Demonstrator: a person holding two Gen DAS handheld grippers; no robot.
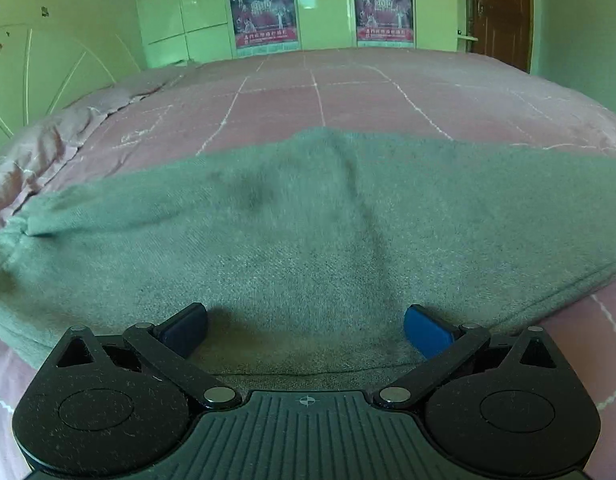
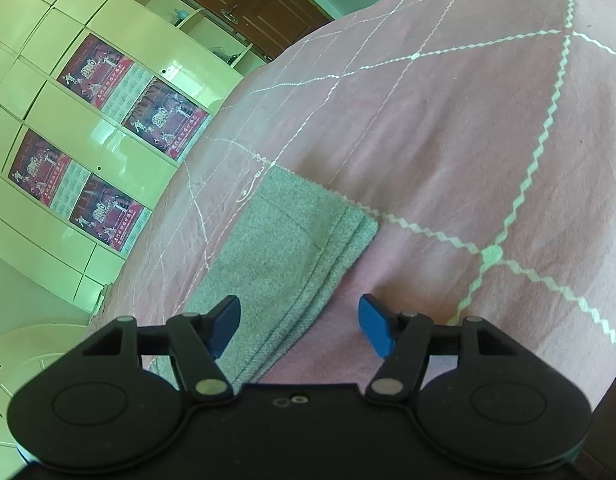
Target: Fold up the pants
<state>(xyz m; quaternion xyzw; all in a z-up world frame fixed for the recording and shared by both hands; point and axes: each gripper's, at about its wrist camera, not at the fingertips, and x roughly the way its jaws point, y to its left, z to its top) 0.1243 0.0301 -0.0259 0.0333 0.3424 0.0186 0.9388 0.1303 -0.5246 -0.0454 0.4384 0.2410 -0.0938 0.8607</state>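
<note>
your left gripper spread wide over the grey pants, lying flat across the pink bedspread. your right gripper spread, straddling their hemmed edge.

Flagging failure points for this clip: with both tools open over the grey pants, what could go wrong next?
1. The pants already carry a ridge down the middle; folding now may lock the wrinkle in.
2. The right tool straddles the stacked hem edge, so closing may pinch only some layers, or the pink bedcover too.
3. The left tool is over mid-fabric, not an edge.
</note>
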